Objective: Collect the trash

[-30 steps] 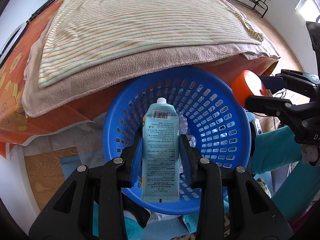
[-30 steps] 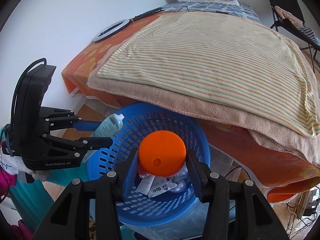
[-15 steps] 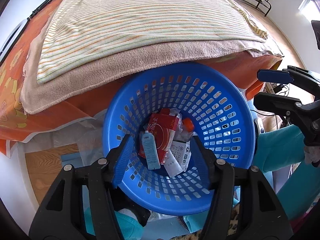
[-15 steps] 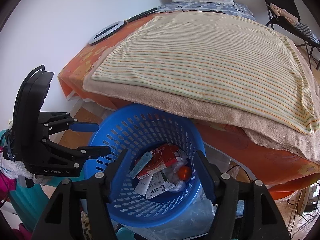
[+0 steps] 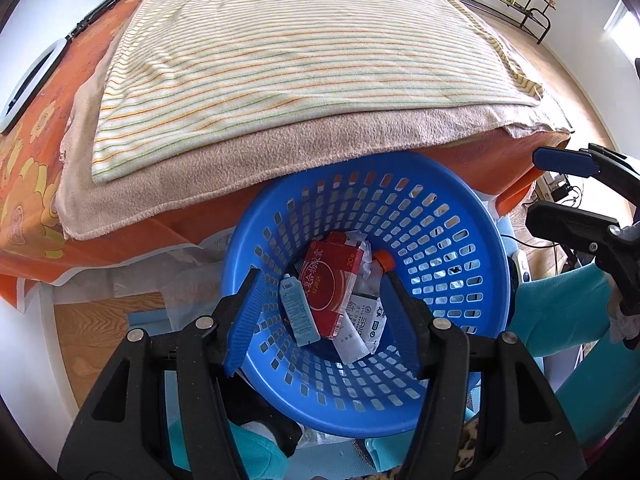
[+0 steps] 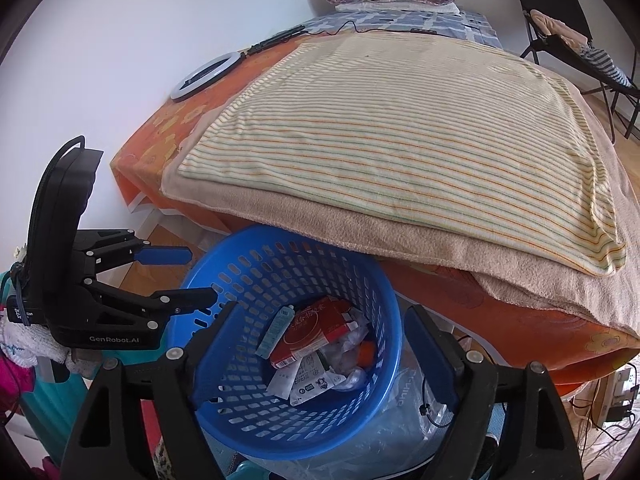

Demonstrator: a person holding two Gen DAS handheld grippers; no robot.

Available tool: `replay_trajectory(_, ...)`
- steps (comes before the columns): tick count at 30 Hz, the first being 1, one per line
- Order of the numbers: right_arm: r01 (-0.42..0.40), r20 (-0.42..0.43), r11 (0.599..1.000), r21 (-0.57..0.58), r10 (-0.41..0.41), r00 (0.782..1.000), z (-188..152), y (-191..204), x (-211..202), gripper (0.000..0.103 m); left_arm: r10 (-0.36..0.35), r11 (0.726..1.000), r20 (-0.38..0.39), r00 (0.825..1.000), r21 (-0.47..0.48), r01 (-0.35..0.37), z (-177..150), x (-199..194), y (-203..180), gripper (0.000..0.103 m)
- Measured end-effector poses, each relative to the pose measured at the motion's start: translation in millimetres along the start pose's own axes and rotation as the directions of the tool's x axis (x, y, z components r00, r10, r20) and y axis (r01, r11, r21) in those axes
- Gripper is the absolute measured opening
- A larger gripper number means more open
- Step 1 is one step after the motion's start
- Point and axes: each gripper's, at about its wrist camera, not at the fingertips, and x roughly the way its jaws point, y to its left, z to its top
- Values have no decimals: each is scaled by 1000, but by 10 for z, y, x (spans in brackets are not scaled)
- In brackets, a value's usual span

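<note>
A blue perforated basket (image 5: 472, 216) stands at the bed's edge, also in the right wrist view (image 6: 224, 280). Inside lie a pale teal tube (image 5: 298, 314), a red carton (image 5: 328, 284), an orange-capped bottle (image 5: 385, 259) and white wrappers (image 5: 360, 326). In the right wrist view the tube (image 6: 276, 330), the carton (image 6: 308, 334) and the orange cap (image 6: 366, 354) show too. My left gripper (image 5: 322, 304) is open and empty above the basket's near rim. My right gripper (image 6: 318, 344) is open and empty above the basket.
A bed with an orange sheet (image 5: 24, 184), a tan blanket (image 5: 224, 160) and a striped cream blanket (image 5: 280, 52) overhangs the basket. A ring light (image 6: 204, 78) lies on the bed. A folding chair (image 6: 560, 24) stands at the far right. A clear plastic bag (image 6: 400, 428) sits under the basket.
Both grippers opened: the left let go of the teal tube, the right of the orange-capped bottle. Both items now lie in the basket. Both grippers have since drawn back slightly.
</note>
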Motion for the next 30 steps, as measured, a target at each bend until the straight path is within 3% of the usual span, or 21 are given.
replay_trajectory(9,1,38,1000,-8,-1,999,193,6,-156,84,-3,1000,44,999,-21,4,205,-142,42,68)
replay_trajectory(20,18,72,1000,-20,-16,997,420,-47,-313,84,5,999,62,998,-31,-4,431,-256,64,68)
replay_trajectory(30,36,132,998,-45,-30,991,718,-81,-497,85,36,999,151,988,-35,-31,801,-564,69,72)
